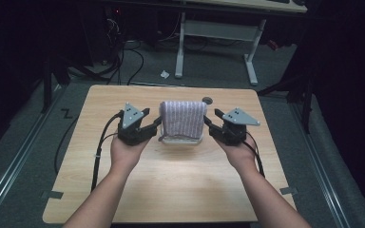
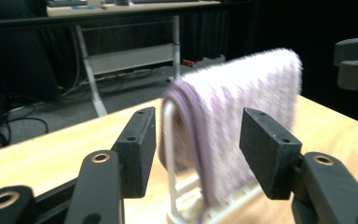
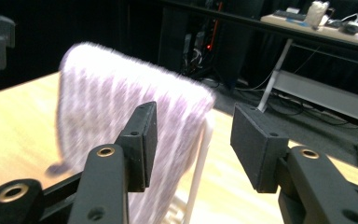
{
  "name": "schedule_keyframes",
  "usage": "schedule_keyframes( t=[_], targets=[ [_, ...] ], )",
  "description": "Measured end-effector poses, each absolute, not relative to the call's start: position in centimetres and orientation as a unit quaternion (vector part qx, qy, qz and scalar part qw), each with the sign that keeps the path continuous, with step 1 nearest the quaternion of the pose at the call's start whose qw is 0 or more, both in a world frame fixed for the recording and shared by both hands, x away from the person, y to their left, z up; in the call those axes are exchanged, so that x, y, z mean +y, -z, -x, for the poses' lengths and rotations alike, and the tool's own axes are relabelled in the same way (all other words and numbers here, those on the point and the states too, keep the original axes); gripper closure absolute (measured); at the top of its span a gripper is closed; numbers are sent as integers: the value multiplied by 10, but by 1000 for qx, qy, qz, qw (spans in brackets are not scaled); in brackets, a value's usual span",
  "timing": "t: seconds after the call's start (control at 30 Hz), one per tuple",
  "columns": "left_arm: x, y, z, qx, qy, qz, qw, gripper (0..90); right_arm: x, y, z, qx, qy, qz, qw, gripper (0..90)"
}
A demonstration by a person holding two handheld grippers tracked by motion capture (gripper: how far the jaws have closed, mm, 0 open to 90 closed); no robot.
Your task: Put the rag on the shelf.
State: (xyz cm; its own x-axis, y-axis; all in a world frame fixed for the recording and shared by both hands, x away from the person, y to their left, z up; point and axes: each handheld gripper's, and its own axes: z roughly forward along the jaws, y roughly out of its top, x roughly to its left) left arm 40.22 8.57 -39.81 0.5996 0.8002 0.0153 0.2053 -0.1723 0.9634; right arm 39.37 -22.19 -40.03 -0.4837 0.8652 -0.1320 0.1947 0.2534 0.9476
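A pale purple striped towel (image 1: 183, 118) hangs folded over a small white rack (image 1: 183, 140) at the middle of the wooden table (image 1: 171, 180). My left gripper (image 1: 158, 124) is at the towel's left edge, my right gripper (image 1: 207, 125) at its right edge. In the left gripper view the towel (image 2: 235, 116) and the rack's white post (image 2: 170, 154) stand just beyond the open jaws of my left gripper (image 2: 196, 149). In the right gripper view the towel (image 3: 116, 116) and a rack post (image 3: 199, 168) sit ahead of my right gripper (image 3: 193, 142), also open.
A small dark round object (image 1: 207, 100) lies on the table behind the rack. Beyond the table's far edge stand a white desk frame (image 1: 216, 35) and cables (image 1: 123, 61) on a grey floor. Dark surroundings flank both sides.
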Motion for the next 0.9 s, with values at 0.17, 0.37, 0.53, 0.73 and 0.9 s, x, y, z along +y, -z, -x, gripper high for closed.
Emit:
schedule_keyframes(
  t=[0.17, 0.37, 0.53, 0.73, 0.9],
  targets=[
    [83, 422, -380, 327, -252, -738, 533, 422, -222, 419, -377, 725, -471, -370, 340, 502],
    [75, 454, -365, 321, -221, -768, 508, 406, -226, 442, -361, 731, -464, -378, 329, 490],
    [69, 490, -348, 321, -204, -791, 479, 405, -231, 471, -343, 740, -449, -384, 321, 466],
    [81, 529, -316, 329, -193, -813, 440, 410, -240, 503, -319, 748, -437, -398, 301, 459],
    [91, 528, -288, 318, -196, -816, 440, 420, -249, 530, -299, 758, -417, -421, 272, 475]
  ],
)
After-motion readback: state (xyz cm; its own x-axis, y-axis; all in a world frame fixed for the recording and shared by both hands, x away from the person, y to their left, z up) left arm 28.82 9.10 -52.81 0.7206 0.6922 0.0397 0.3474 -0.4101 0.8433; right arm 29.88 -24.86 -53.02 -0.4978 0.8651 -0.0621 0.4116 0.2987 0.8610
